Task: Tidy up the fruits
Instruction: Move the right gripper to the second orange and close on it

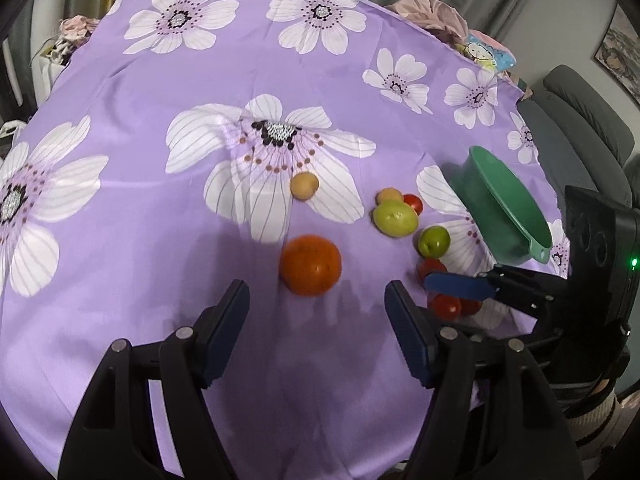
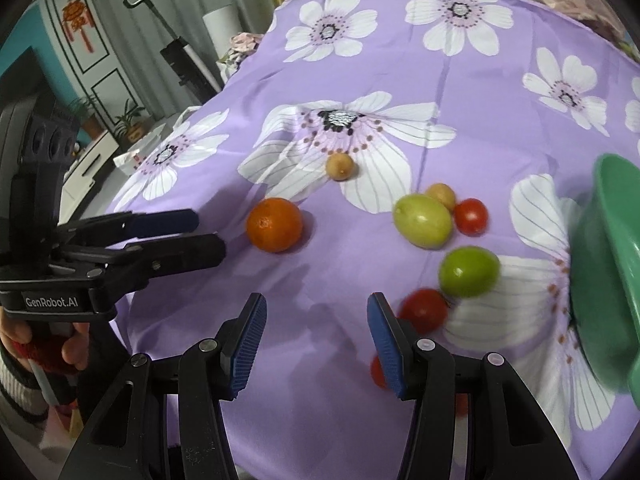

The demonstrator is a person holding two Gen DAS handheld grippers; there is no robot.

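Observation:
An orange (image 1: pixel 310 265) (image 2: pixel 274 224) lies on the purple flowered cloth, just beyond the tips of my left gripper (image 1: pixel 316 300) (image 2: pixel 206 236), which is open and empty. To the right lie two green fruits (image 1: pixel 395 218) (image 2: pixel 468 271), two small tan fruits (image 1: pixel 304 186) (image 2: pixel 440 195) and several red tomatoes (image 1: pixel 446 306) (image 2: pixel 424 310). My right gripper (image 2: pixel 316 304) (image 1: pixel 456 285) hangs open over the cloth with nothing between its fingers, and the nearest tomatoes sit right beside its right finger. A green bowl (image 1: pixel 500 204) (image 2: pixel 612 264) sits tilted at the far right.
The cloth (image 1: pixel 160 240) covers a table whose edge falls away close on the right. A grey chair (image 1: pixel 576 128) stands beyond that edge. Bundled clothes (image 1: pixel 432 12) lie at the table's back. A person's hand (image 2: pixel 60 348) holds the left gripper's handle.

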